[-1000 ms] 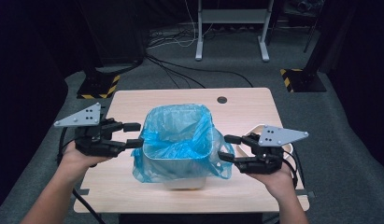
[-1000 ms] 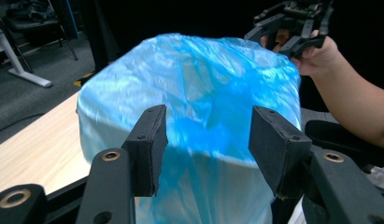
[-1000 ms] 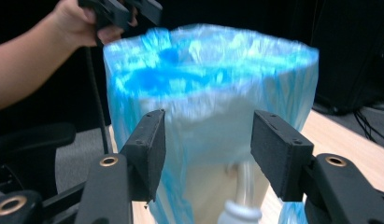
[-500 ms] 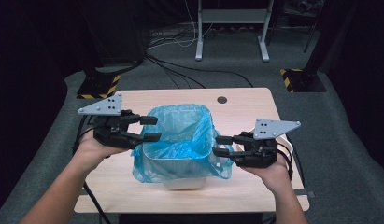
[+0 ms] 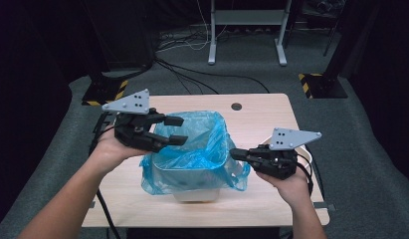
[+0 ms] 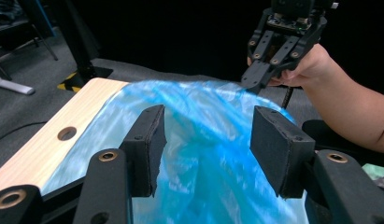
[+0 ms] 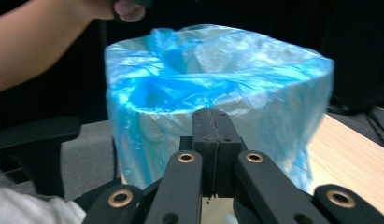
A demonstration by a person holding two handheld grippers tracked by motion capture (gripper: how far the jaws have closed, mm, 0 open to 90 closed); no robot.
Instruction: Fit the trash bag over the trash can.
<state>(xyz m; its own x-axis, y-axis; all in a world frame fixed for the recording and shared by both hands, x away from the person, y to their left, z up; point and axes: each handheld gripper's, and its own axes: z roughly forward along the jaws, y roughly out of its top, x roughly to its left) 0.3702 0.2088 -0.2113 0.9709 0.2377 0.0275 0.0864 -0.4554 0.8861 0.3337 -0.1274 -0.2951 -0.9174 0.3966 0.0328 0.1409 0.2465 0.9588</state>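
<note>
A white bin lined with a blue plastic bag (image 5: 192,149) stands in the middle of the wooden table (image 5: 261,119). The bag's edge is folded over the rim and hangs down the sides. My left gripper (image 5: 174,130) is open above the bin's left rim, and in the left gripper view its jaws (image 6: 206,126) stand wide apart over the blue plastic. My right gripper (image 5: 237,154) is shut, its tip at the bag's right side. In the right gripper view its pads (image 7: 211,116) are pressed together in front of the bag (image 7: 217,79), with no plastic seen between them.
A round cable hole (image 5: 236,106) sits in the table's far edge. A white object (image 5: 307,148) lies behind my right hand. Cables trail from both grippers off the table. A desk frame (image 5: 247,30) and striped stand bases (image 5: 316,82) are on the floor beyond.
My left gripper has moved right and farther away, from beside the bin to over its left rim. My right gripper moved left to the bag's side, then held there.
</note>
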